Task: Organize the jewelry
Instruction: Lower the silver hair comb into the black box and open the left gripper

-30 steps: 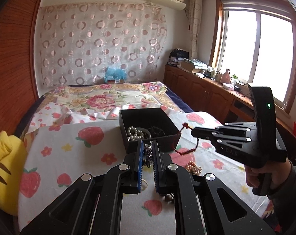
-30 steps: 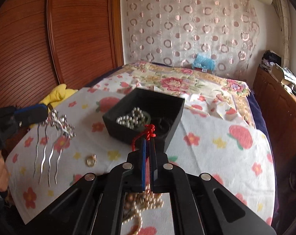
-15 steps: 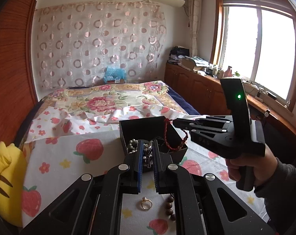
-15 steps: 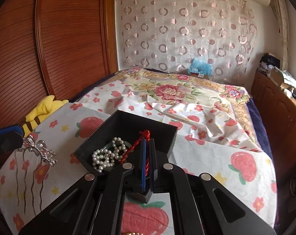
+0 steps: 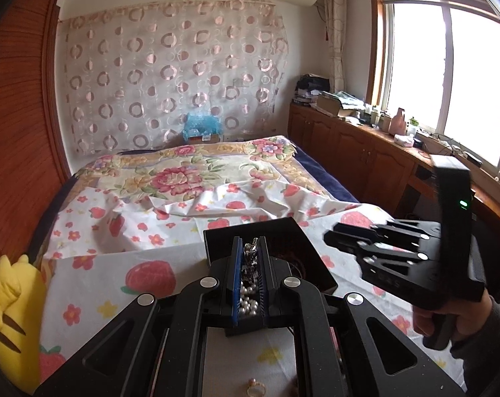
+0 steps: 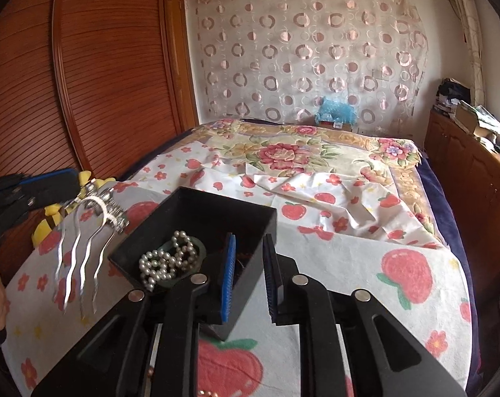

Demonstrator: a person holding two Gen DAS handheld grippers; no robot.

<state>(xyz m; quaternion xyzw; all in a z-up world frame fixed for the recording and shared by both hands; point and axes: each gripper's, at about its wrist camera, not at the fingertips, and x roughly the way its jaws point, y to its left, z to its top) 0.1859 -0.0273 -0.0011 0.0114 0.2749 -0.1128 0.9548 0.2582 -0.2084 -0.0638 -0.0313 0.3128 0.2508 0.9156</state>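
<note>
The left gripper [image 5: 250, 258] hides the near part of the black box [image 5: 283, 231] and most of the silver hair comb [image 6: 84, 231] it clamps, a gold ring [image 5: 256, 390] is cut by the lower edge, and the right gripper [image 5: 336, 238] is motion-blurred.

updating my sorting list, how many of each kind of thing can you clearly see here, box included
hair comb: 1
pearl strand: 1
gold ring: 1
black box: 1
total: 4
</note>
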